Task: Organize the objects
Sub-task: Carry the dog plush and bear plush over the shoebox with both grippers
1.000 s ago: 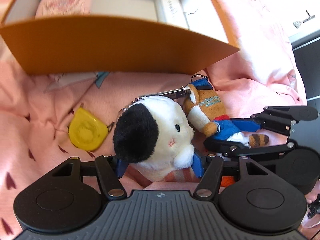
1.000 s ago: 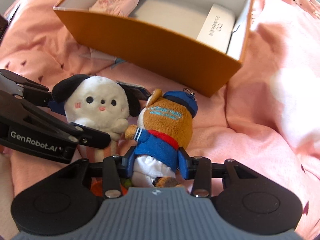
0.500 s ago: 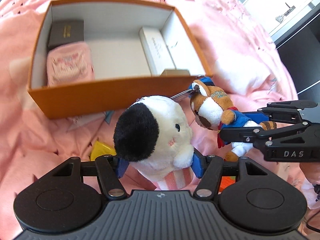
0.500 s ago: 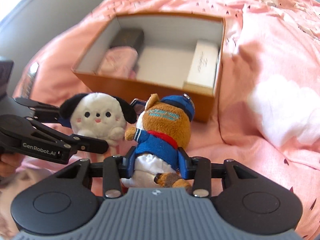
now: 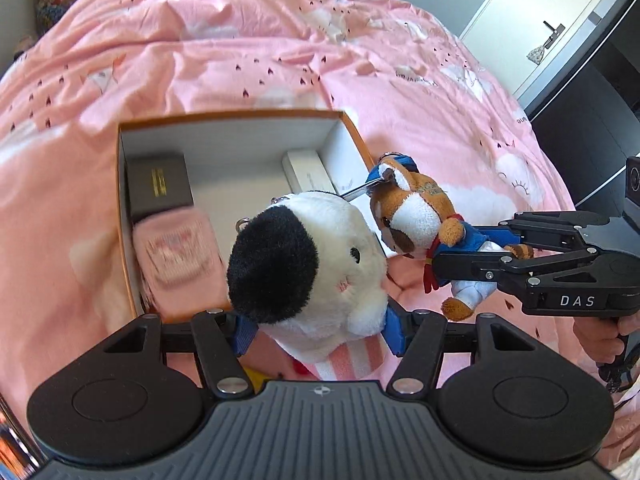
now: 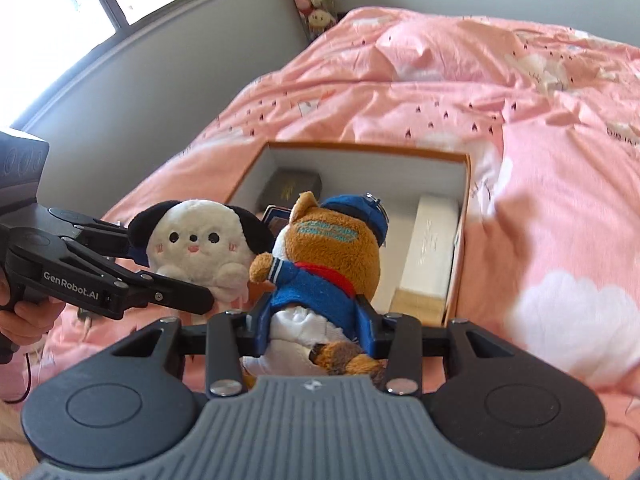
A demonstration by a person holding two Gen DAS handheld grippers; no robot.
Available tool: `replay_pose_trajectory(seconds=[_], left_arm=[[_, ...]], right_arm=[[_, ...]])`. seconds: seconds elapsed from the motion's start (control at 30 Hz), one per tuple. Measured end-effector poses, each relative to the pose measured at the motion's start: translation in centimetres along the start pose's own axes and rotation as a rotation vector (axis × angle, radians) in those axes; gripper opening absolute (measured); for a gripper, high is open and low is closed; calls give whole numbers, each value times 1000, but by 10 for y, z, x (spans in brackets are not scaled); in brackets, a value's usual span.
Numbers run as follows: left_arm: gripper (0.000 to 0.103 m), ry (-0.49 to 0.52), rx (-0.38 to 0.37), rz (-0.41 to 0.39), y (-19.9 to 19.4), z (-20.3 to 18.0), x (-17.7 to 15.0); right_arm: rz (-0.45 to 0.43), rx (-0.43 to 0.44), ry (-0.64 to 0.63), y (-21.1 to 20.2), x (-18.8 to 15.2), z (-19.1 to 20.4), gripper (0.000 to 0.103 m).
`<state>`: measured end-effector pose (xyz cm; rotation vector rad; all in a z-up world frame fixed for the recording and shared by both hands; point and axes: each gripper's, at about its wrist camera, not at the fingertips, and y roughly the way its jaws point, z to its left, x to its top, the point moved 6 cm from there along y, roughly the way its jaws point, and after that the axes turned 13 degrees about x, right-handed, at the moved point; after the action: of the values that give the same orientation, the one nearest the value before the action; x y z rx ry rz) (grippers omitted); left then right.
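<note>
Left gripper (image 5: 316, 330) clamped on the white dog plush (image 5: 308, 276), blue fingers (image 5: 244, 330) pinching its lower body so the head stands free above. Right gripper (image 6: 316, 324) likewise closed on the bear plush (image 6: 324, 264), gripped at the waist of its blue jacket, feet dangling below. Both toys held aloft side by side, nearly touching, above the near rim of the orange box (image 6: 456, 264) lying on the pink bed (image 6: 520, 160). Inside the box already: dark case (image 5: 158, 186) at the far left corner, pink pouch (image 5: 176, 248) in front of it, white long box (image 6: 430, 252) along the right wall. Middle of the box floor bare, probably the reason for carrying both plush toys together toward that gap. Low grips likely chosen to keep the soft heads from being squashed and to allow a feet-first drop.
</note>
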<state>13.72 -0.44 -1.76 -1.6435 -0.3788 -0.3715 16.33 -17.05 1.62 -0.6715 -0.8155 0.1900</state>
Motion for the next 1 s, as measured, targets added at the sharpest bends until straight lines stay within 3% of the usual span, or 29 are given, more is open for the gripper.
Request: replay_pose_trajectory(seconds=[0.13, 0.27, 0.43, 0.6, 0.77, 1.0], left_arm=[[70, 36, 28, 20, 22, 6, 30], [70, 95, 22, 102, 65, 10, 50], [70, 154, 39, 161, 113, 14, 72], [70, 198, 71, 209, 148, 19, 84], [70, 262, 136, 226, 173, 23, 94], [71, 337, 169, 245, 198, 27, 96]], right_arm=[[-47, 1, 28, 15, 23, -13, 44], [-55, -47, -8, 47, 40, -33, 44], [3, -46, -1, 93, 51, -66, 44], [56, -77, 56, 131, 57, -96, 43], [40, -84, 95, 156, 60, -110, 44], [77, -85, 94, 184, 60, -123, 44]])
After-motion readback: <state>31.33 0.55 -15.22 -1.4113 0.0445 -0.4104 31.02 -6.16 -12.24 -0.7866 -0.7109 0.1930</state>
